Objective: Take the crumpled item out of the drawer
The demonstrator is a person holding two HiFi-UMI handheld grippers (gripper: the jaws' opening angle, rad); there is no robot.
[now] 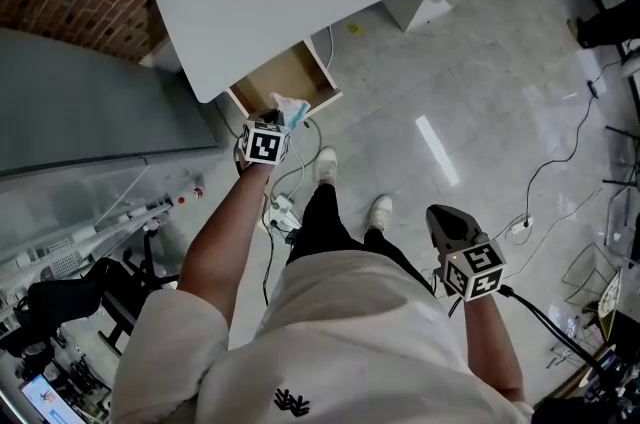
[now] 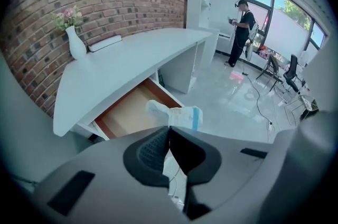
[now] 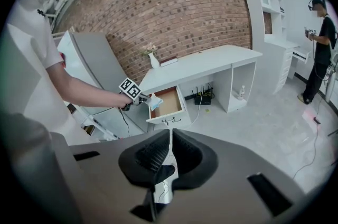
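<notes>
The crumpled item point(image 2: 181, 115), a white wad with a blue stripe, sticks out of my left gripper point(image 2: 168, 130), whose jaws are shut on it. It hangs just above the front edge of the open wooden drawer point(image 2: 128, 111) under the white desk point(image 2: 121, 67). In the head view the left gripper point(image 1: 283, 122) holds the crumpled item point(image 1: 291, 109) in front of the drawer point(image 1: 287, 76). My right gripper point(image 1: 442, 214) stays low at my right side, far from the desk, shut with nothing in it. The right gripper view shows its jaws point(image 3: 170, 134) together, and the drawer point(image 3: 165, 102) far off.
A white vase with flowers point(image 2: 75, 42) and a book point(image 2: 104, 43) stand on the desk by the brick wall. Cables point(image 1: 283, 202) lie on the floor below the drawer. Another person point(image 2: 242, 31) stands by the far windows. A grey cabinet point(image 1: 90, 102) flanks the desk.
</notes>
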